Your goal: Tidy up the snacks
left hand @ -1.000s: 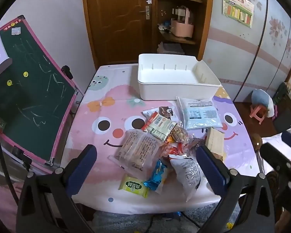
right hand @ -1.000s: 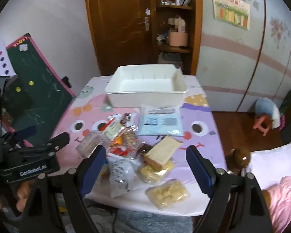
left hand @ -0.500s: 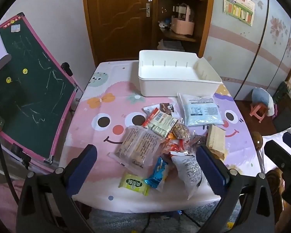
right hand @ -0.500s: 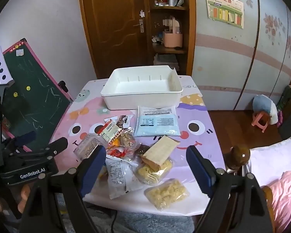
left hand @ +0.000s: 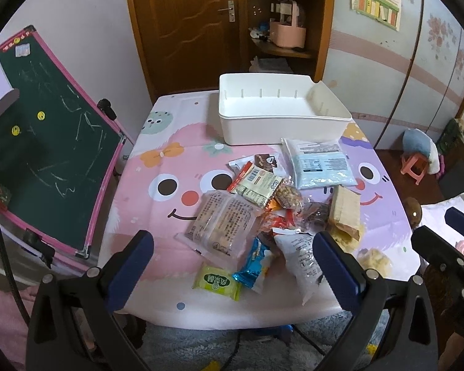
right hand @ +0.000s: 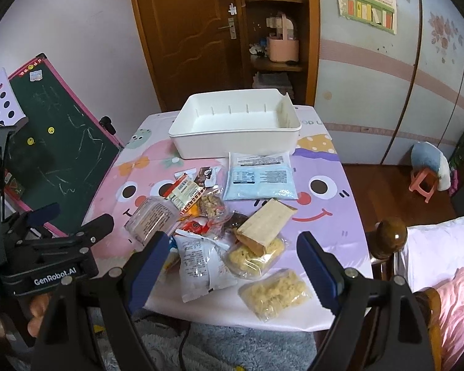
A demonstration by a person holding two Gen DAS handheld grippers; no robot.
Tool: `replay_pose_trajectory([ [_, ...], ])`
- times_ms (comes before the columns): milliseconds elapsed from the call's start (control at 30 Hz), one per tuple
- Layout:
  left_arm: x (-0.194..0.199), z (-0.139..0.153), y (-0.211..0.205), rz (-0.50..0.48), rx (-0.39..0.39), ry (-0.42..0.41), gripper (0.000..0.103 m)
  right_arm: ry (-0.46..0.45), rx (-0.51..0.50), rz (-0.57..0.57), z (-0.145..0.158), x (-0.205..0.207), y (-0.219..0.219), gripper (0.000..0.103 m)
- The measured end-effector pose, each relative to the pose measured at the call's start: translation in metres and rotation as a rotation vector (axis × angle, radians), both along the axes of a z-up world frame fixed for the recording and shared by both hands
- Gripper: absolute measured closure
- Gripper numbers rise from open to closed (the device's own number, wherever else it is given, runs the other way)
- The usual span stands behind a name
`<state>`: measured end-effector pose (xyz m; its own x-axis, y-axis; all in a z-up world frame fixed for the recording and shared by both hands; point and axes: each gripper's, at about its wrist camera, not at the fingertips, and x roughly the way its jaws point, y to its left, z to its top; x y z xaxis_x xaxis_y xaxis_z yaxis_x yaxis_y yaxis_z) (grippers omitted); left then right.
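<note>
A pile of snack packets lies on the cartoon tablecloth: a clear cracker pack [left hand: 222,225], a light blue pack [left hand: 320,164], a brown paper pack [right hand: 264,227], a white pouch [right hand: 198,264], a green packet [left hand: 216,281] and a clear bag of yellow puffs [right hand: 275,290]. An empty white bin [left hand: 278,114] stands at the table's far side, also in the right wrist view [right hand: 235,130]. My left gripper [left hand: 232,259] is open above the table's near edge, holding nothing. My right gripper [right hand: 229,262] is open over the near packets, holding nothing.
A green chalkboard [left hand: 43,151] leans at the table's left. A wooden door and shelf stand behind the table. A wooden bedpost knob [right hand: 391,235] and pink bedding are at the right. A pink stool [right hand: 425,182] stands on the floor.
Both grippers have risen and tilted a little, so the table and bin sit lower in both views. Nothing on the table moved.
</note>
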<state>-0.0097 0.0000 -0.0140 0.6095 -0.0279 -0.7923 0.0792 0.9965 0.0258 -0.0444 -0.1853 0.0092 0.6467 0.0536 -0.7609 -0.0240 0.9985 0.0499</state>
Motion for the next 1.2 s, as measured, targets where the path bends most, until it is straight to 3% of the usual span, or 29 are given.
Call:
replay_pose_trajectory([
  [1200,-0.008,0.017,0.015,0.006,-0.054,-0.06,0.001,0.045,-0.014,-0.006,-0.002,0.0,0.013,0.018],
])
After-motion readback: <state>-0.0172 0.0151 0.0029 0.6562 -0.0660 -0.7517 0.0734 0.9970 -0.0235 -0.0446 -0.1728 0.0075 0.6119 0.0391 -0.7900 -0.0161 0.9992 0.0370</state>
